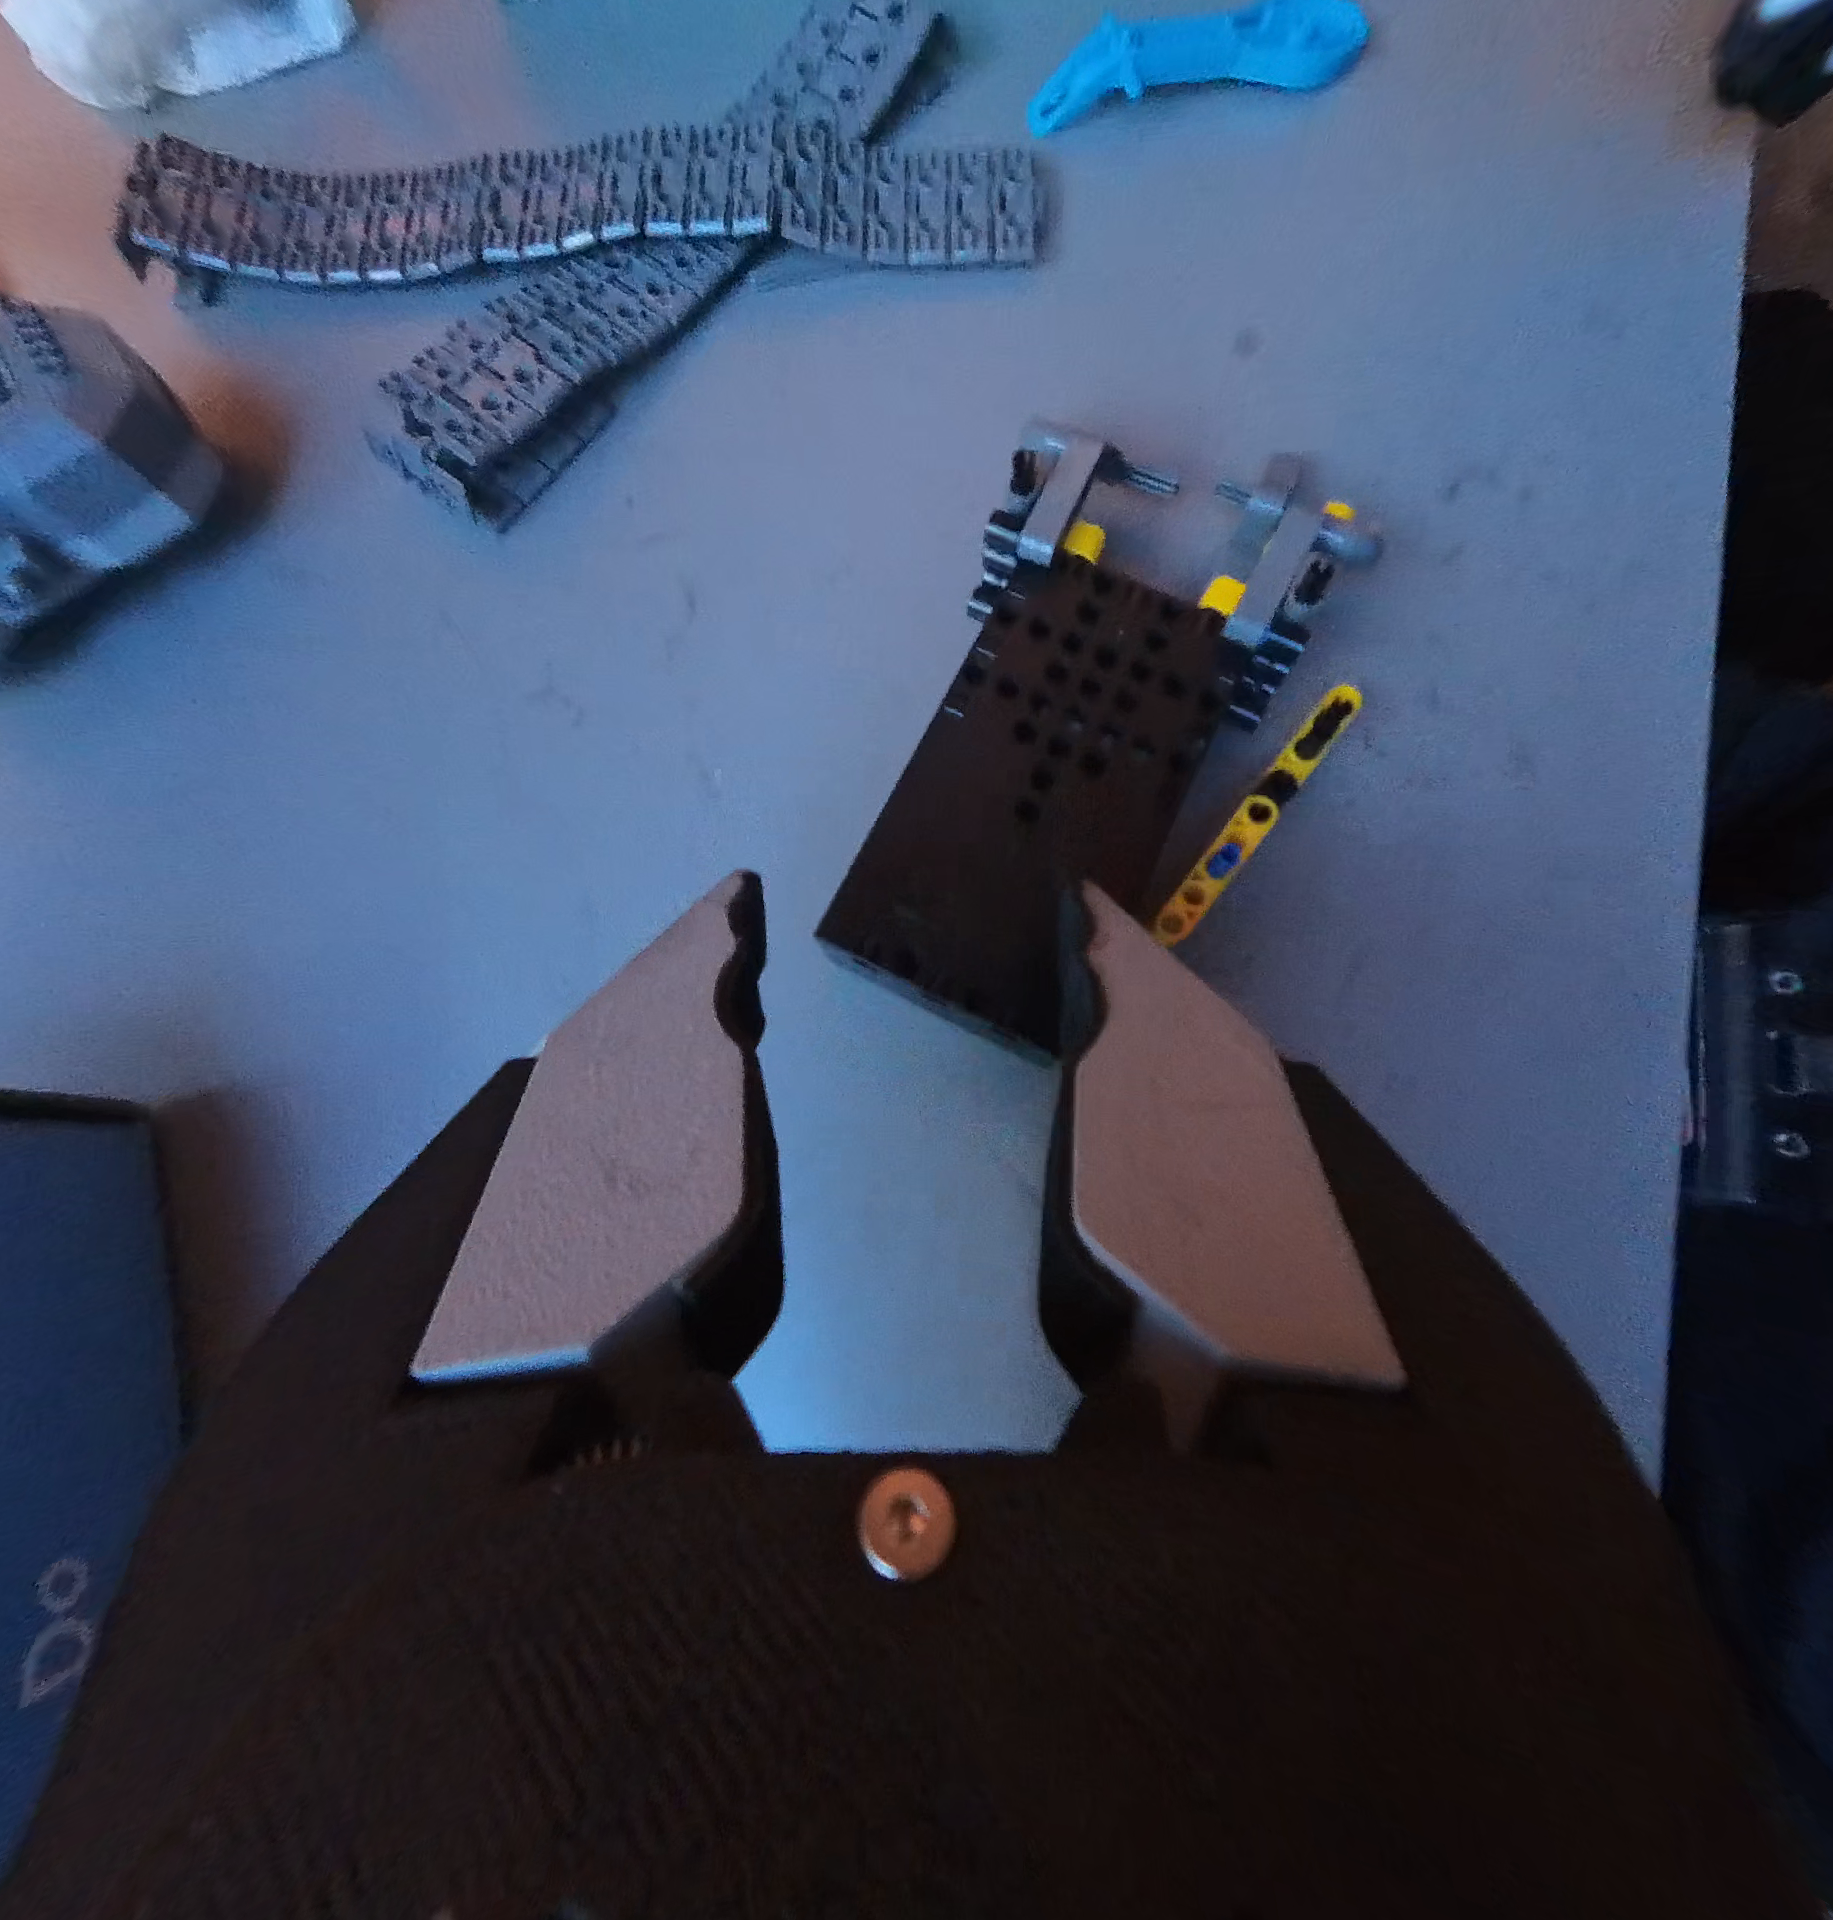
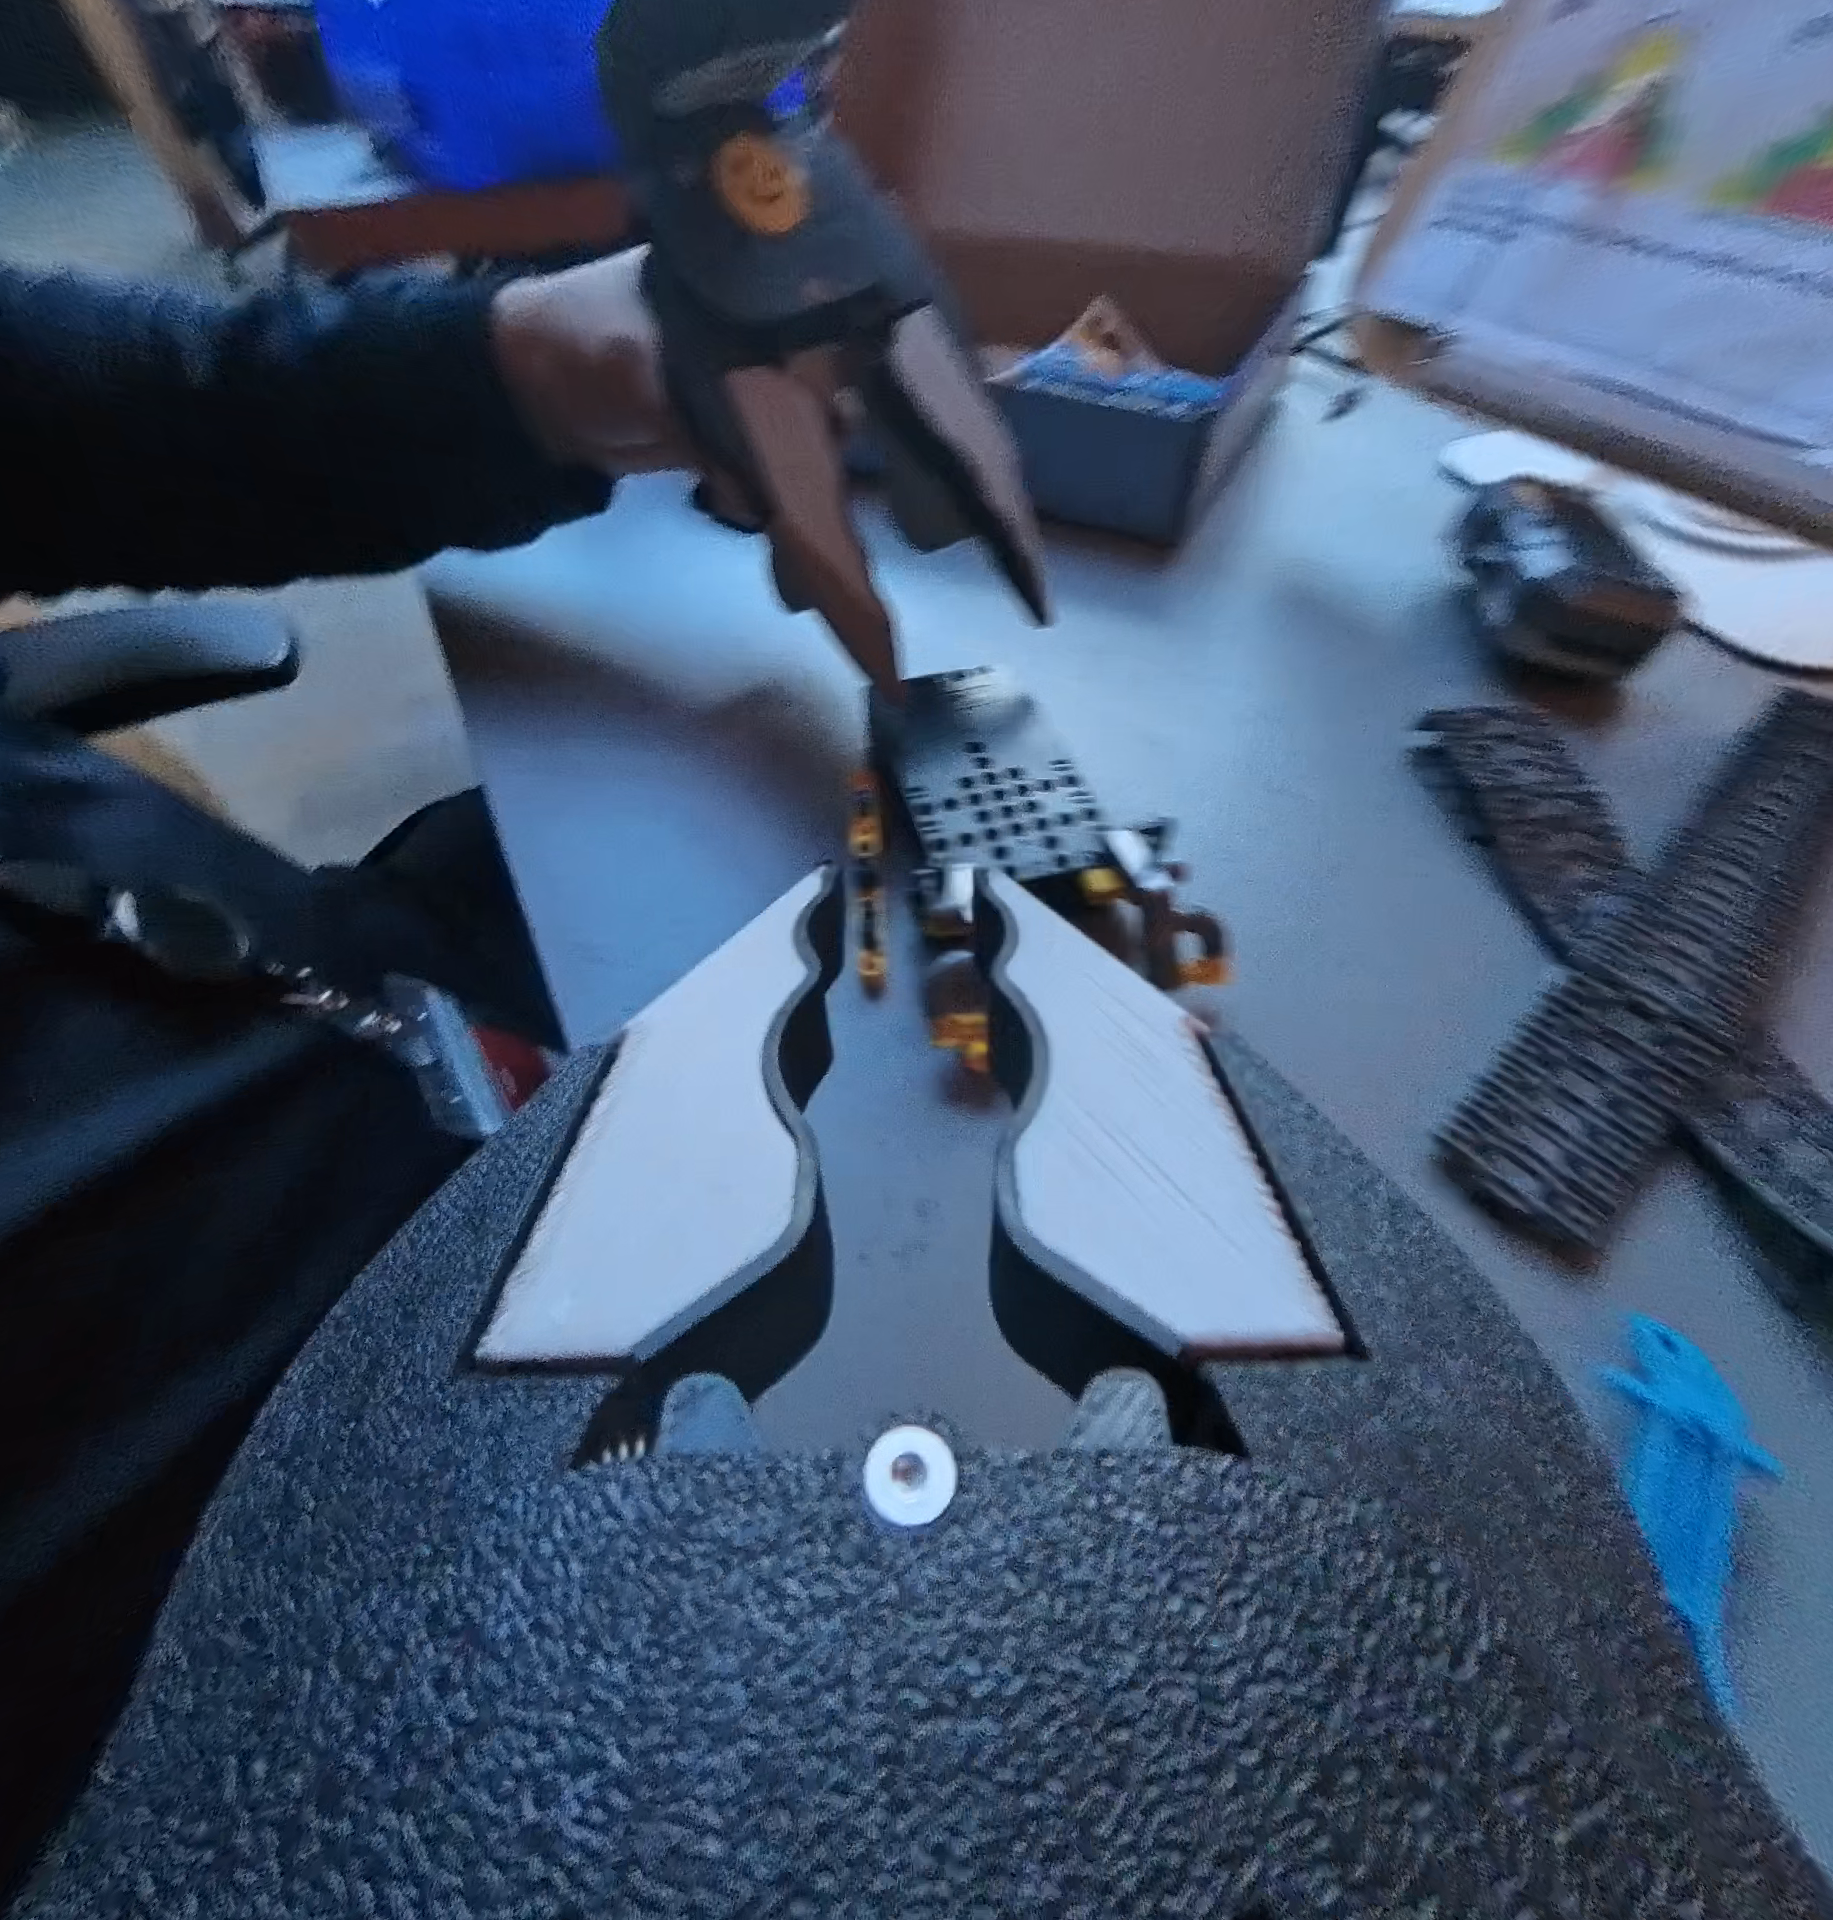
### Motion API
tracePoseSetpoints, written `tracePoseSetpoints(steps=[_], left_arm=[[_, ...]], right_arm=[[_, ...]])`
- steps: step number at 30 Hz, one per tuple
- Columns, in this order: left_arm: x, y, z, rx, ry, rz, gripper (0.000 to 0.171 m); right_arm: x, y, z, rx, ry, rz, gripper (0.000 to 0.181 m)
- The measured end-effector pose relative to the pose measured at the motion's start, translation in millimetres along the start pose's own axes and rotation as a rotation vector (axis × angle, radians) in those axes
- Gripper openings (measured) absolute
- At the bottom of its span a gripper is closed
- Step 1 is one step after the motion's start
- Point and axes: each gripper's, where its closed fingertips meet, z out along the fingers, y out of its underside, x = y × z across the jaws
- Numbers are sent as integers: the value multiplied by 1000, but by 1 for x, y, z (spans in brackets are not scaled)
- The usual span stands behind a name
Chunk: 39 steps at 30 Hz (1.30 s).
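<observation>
- Now, your left gripper (image 1: 912, 935) has its fingers spread apart with nothing between them; bare grey table (image 1: 683, 665) shows through the gap.
- Its right fingertip sits at the near corner of the black perforated block (image 1: 1037, 769). In the right wrist view one finger seems to rest on that block's end, though the blur leaves contact uncertain.
- The block's long axis runs from near your left fingers away and slightly to the right, ending in a grey and yellow axle assembly (image 1: 1172, 530) at its far end.
- A yellow perforated beam (image 1: 1260, 816) lies just beside the block on its right, roughly parallel to it.
- Your right gripper (image 2: 907, 894) is also released, with a narrower gap, and grips nothing.
- It faces the block from the opposite end, so the axle assembly end is the one nearest its tips, seen just beyond them.
- Both grippers are close to the block: left at the plain end, right at the assembly end.
- Dark grey tread strips (image 1: 590, 208) lie crossed over one another farther left in the left wrist view, well apart from the block.
- A blue toy figure (image 1: 1192, 57) lies at the far edge, beyond the treads.
</observation>
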Motion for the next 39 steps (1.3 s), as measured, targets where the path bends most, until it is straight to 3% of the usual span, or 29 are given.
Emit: tracePoseSetpoints(steps=[5, 9, 13, 18, 20, 22, 25, 28, 32, 36, 39], left_arm=[[-1, 1, 14, 11, 38, 62, 61], [2, -9, 26, 71, 113, 20, 54], [-7, -12, 31, 118, 94, -28, 46], [-10, -13, 13, 151, 2, 82, 48], [13, -21, -7, 222, 33, 202, 48], [53, -19, -22, 266, 115, 382, 35], [75, -3, -19, 212, 55, 544, 34], [88, 5, -9, 177, 41, 563, 41], [87, 9, -2, 173, -32, 609, 32], [95, 13, 1, 186, -36, 656, 11], [101, 21, 7, 156, -8, 637, 20]], right_arm=[[-33, 33, 46, -209, -35, -70, 22], [-21, 54, 63, -350, 71, -116, 23], [-19, 66, 77, -450, 27, -82, 6], [-26, 65, 75, -454, -94, 121, 6], [-31, 61, 70, -410, -159, 245, 6], [-39, 53, 65, -356, -251, 374, 6], [-52, 41, 57, -282, -404, 583, 6], [-62, 40, 52, -279, -508, 689, 6], [-76, 50, 49, -342, -593, 751, 5], [-75, 52, 49, -369, -601, 779, 5], [-75, 53, 50, -377, -595, 778, 6]])
